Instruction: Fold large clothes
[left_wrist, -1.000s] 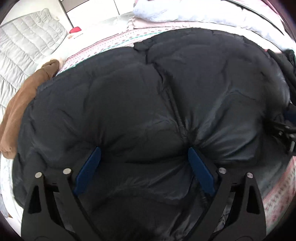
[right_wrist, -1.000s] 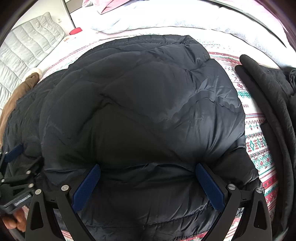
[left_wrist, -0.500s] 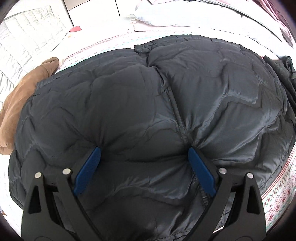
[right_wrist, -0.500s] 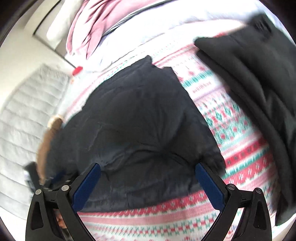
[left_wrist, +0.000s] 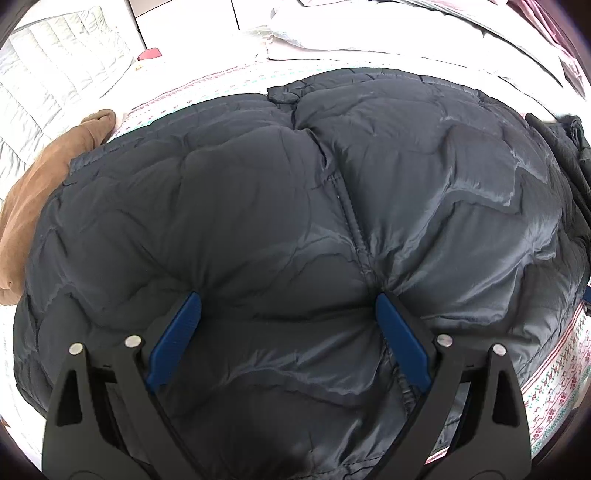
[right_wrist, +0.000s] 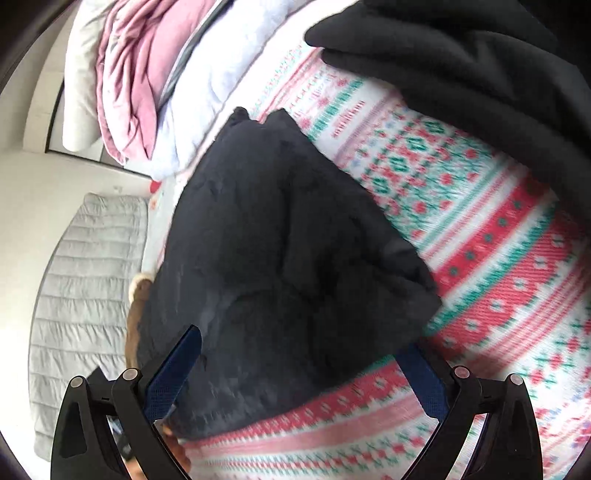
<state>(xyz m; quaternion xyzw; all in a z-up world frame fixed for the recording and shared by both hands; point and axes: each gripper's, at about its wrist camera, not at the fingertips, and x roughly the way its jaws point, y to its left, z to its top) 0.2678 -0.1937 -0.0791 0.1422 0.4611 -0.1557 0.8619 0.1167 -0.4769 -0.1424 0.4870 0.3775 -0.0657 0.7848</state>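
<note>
l gripper (left_wrist: 286, 312) wide open, pressing on dark puffer jacket (left_wrist: 258, 221) | r gripper (right_wrist: 303, 354) wide open, empty, over jacket's edge on patterned bedspread (right_wrist: 480, 258)

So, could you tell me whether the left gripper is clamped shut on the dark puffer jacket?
No, the left gripper is open, its blue fingers spread wide apart over the dark puffer jacket.

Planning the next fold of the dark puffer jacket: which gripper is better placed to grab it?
Left, probably. The left gripper is open, fingers pressing the puffer jacket. The right gripper is open, angled over the patterned blanket.
</note>
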